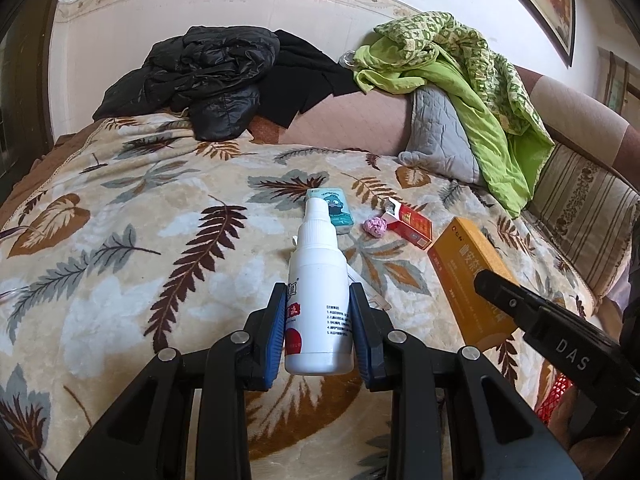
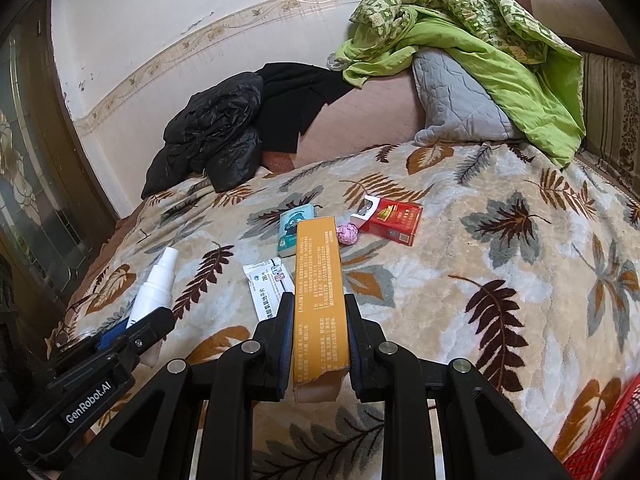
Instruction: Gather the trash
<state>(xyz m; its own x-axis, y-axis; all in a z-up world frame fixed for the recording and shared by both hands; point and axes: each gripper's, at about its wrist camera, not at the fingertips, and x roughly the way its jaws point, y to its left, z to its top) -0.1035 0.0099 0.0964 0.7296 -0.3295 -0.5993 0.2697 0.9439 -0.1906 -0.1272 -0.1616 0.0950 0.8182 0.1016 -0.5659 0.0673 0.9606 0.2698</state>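
My left gripper (image 1: 319, 300) is shut on a white spray bottle (image 1: 319, 280), nozzle pointing away, held just above the leaf-patterned blanket (image 1: 140, 240). My right gripper (image 2: 319, 308) is shut on a long orange medicine box (image 2: 320, 280), seen from the left wrist view as the orange box (image 1: 468, 276) at right. Lying on the blanket beyond are a teal tissue pack (image 2: 294, 226), a white sachet (image 2: 266, 284), a pink crumpled wad (image 2: 347, 234) and an open red cigarette pack (image 2: 394, 218). The left gripper with its bottle (image 2: 154, 284) shows at the lower left of the right wrist view.
A black jacket (image 1: 200, 80) lies at the far end of the bed. A green quilt (image 1: 472, 80) drapes over a grey pillow (image 1: 440, 136) at the back right. A red mesh basket (image 2: 604, 436) shows at the lower right corner. A glass door (image 2: 32, 200) stands at left.
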